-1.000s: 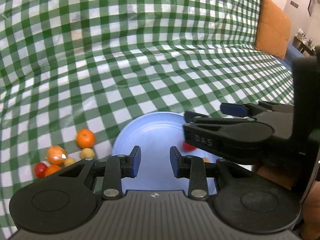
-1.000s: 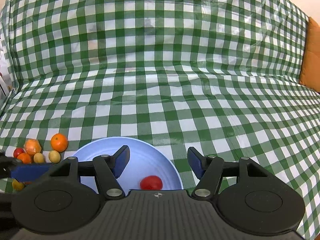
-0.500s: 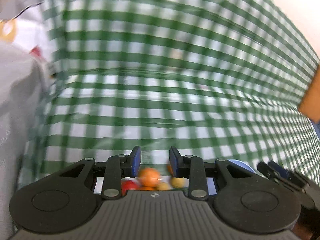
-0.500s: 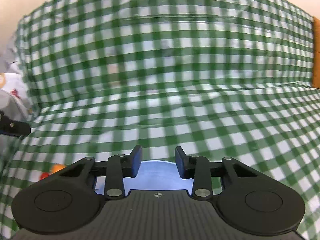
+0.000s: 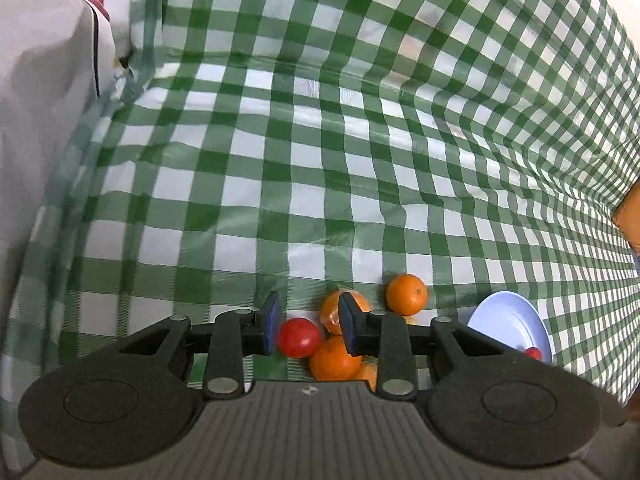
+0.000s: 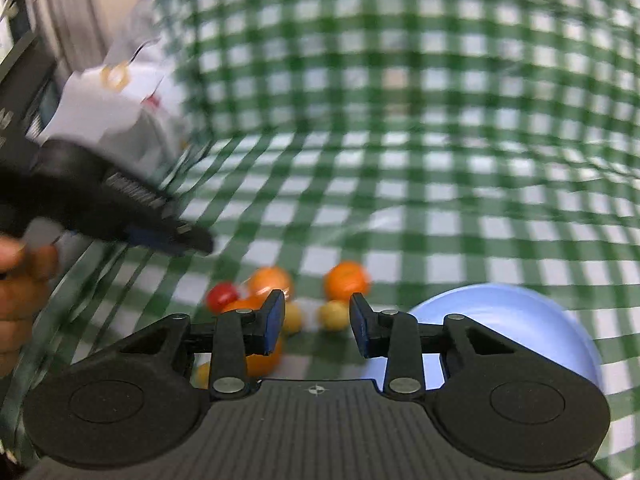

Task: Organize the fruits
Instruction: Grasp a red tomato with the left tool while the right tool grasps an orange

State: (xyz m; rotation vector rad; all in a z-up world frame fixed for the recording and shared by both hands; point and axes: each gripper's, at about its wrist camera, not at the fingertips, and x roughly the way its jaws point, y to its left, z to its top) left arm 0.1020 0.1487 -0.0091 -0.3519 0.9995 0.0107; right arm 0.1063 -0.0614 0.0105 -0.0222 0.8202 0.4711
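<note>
A pile of fruit lies on the green checked cloth. In the left wrist view my left gripper (image 5: 308,325) is open, with a red tomato (image 5: 299,337) between its fingers, not clamped. Oranges (image 5: 334,359) and a separate orange (image 5: 406,294) lie just right of it. The blue plate (image 5: 505,320) sits at the right with a small red fruit (image 5: 533,353) in it. In the blurred right wrist view my right gripper (image 6: 317,325) is open and empty above two small yellow fruits (image 6: 333,314), with the plate (image 6: 520,320) to its right and the left gripper (image 6: 120,208) at the left.
White and grey cloth or bags (image 5: 48,60) lie at the far left edge of the table. An orange cushion (image 5: 628,220) shows at the right edge. The checked cloth (image 5: 320,140) stretches away behind the fruit.
Both grippers swung left from the plate to the fruit pile. The left gripper came down around the red tomato. The right gripper's jaws narrowed, then stayed open.
</note>
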